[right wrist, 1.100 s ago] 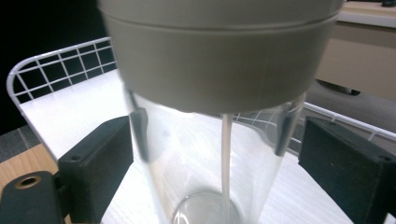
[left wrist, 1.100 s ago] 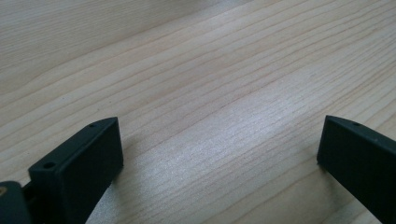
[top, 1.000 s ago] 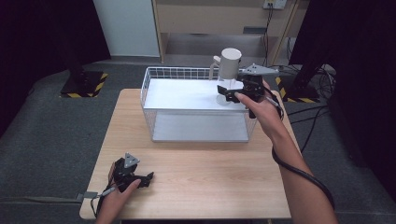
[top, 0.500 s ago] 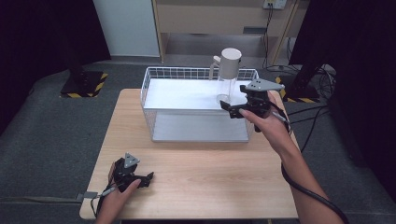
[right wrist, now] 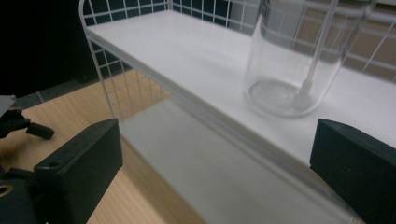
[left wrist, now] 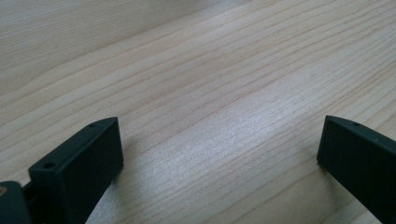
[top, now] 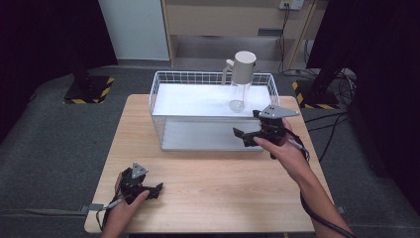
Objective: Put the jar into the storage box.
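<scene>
— What is changing over there?

— The right gripper (top: 246, 137) is drawing back from the glass jar (top: 238, 89), its jaws standing apart with nothing between them. A second ago it was up at the jar; now the jar is standing alone on the upper shelf of the wire rack (top: 163, 79), so I am judging the placing done.

— And the left gripper (top: 157, 190)?

— It is resting on the table (top: 208, 198), jaws wide. The jar's top is getting cut off in the right gripper view.
</scene>
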A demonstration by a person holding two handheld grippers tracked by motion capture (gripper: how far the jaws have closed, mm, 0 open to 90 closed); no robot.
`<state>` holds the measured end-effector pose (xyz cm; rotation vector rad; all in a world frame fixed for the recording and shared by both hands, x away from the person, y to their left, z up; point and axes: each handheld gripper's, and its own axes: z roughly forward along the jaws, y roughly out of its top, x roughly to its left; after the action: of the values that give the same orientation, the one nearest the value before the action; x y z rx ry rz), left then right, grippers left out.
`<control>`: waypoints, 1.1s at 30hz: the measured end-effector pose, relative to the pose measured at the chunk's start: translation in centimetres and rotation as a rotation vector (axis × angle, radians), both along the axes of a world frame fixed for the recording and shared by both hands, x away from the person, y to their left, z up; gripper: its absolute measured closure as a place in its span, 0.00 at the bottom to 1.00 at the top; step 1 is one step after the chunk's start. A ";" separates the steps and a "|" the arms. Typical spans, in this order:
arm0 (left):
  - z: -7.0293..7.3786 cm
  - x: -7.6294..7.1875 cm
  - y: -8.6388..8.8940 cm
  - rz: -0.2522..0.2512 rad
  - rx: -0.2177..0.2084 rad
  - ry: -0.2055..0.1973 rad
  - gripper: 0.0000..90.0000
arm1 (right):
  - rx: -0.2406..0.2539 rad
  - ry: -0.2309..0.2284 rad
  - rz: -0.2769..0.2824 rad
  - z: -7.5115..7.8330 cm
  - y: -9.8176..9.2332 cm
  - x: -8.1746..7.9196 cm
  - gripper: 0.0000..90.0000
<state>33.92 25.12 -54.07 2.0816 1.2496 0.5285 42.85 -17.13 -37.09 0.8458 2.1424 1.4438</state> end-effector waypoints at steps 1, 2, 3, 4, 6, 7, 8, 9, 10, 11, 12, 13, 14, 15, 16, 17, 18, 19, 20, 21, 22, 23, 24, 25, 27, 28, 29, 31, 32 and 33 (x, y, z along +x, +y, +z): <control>0.0 0.0 0.0 0.000 0.000 0.000 0.00 | -0.008 0.004 0.000 -0.5 0.0 -0.2 0.03; 0.0 0.0 0.0 0.000 0.000 0.000 0.00 | -0.015 0.011 0.001 -0.9 -0.1 -0.4 0.03; 0.0 0.0 0.0 0.000 0.000 0.000 0.00 | -0.018 0.019 0.002 -1.3 -0.1 -0.5 0.03; 0.0 0.0 0.0 0.000 0.000 0.000 0.00 | -0.023 0.027 0.000 -1.8 -0.2 -0.7 0.03; 0.0 0.0 0.0 0.000 0.000 0.000 0.00 | -0.026 0.039 0.000 -2.7 -0.4 -1.0 0.03; 0.0 0.0 0.0 0.000 0.000 0.000 0.00 | -0.027 0.045 0.000 -3.0 -0.5 -1.1 0.03; 0.0 0.0 0.0 0.000 0.000 0.000 0.00 | -0.030 0.053 -0.003 -3.5 -0.7 -1.3 0.03; 0.0 0.0 0.0 0.000 0.000 0.000 0.00 | -0.035 0.058 -0.003 -3.9 -0.7 -1.4 0.03; 0.0 0.0 0.0 0.000 0.000 0.000 0.00 | -0.043 0.063 -0.006 -4.3 -0.9 -1.5 0.03; 0.0 0.0 0.0 0.000 0.000 0.000 0.00 | -0.050 0.072 -0.008 -4.8 -1.0 -1.6 0.03; 0.0 0.0 0.0 0.000 0.000 0.000 0.00 | -0.053 0.076 -0.009 -5.0 -1.1 -1.6 0.03; 0.0 0.0 0.0 0.000 0.000 0.000 0.00 | -0.058 0.079 -0.011 -5.4 -1.2 -1.7 0.03; 0.0 0.0 0.0 0.000 -0.001 0.000 0.00 | -0.058 0.089 -0.014 -5.9 -1.4 -1.8 0.03; 0.0 0.0 0.0 0.000 0.000 0.000 0.00 | -0.059 0.096 -0.017 -6.3 -1.5 -1.9 0.03; 0.0 0.0 0.0 0.000 0.000 0.000 0.00 | -0.062 0.102 -0.019 -6.7 -1.6 -2.0 0.03; 0.0 0.0 0.0 0.000 0.000 0.000 0.00 | -0.064 0.111 -0.020 -7.1 -1.8 -2.1 0.03; 0.0 0.0 0.0 0.000 0.000 0.000 0.00 | -0.061 0.117 -0.024 -7.4 -1.9 -2.2 0.03; 0.0 0.0 0.0 0.000 0.000 0.000 0.00 | -0.062 0.123 -0.026 -7.7 -2.0 -2.2 0.03; 0.0 0.0 0.0 0.000 0.000 0.000 0.00 | -0.063 0.131 -0.027 -8.1 -2.1 -2.3 0.03; 0.0 0.0 0.0 0.000 0.000 0.000 0.00 | -0.068 0.140 -0.028 -8.6 -2.1 -2.5 0.03; 0.0 0.0 0.0 0.000 0.000 0.000 0.00 | -0.073 0.146 -0.027 -8.9 -2.2 -2.6 0.03; 0.0 0.0 0.0 0.000 0.000 0.000 0.00 | -0.076 0.151 -0.028 -9.2 -2.2 -2.7 0.03; 0.0 0.0 0.0 0.000 0.000 0.000 0.00 | -0.079 0.158 -0.028 -9.5 -2.2 -2.8 0.03; 0.0 0.0 0.0 0.000 0.000 0.000 0.00 | -0.081 0.166 -0.026 -10.0 -2.2 -3.0 0.03; 0.0 0.0 0.0 0.000 0.000 0.000 0.00 | -0.084 0.186 -0.025 -10.7 -2.2 -3.2 0.03; 0.0 0.0 0.0 0.000 0.000 0.000 0.00 | -0.091 0.196 -0.022 -11.1 -2.2 -3.4 0.03; 0.0 0.0 0.0 0.000 0.000 0.000 0.00 | -0.101 0.209 -0.020 -11.7 -2.1 -3.6 0.03; 0.0 0.0 0.0 0.000 0.000 0.000 0.00 | -0.106 0.214 -0.020 -12.0 -2.1 -3.7 0.03; 0.0 0.0 0.0 0.000 0.000 0.000 0.00 | -0.124 0.239 -0.018 -13.1 -1.9 -4.1 0.03; 0.0 0.0 0.0 0.000 0.000 0.000 0.00 | -0.138 0.247 -0.017 -13.7 -1.8 -4.3 0.03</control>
<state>33.92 25.11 -54.07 2.0812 1.2497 0.5286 38.56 -18.95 -50.75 1.0326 2.3765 1.2194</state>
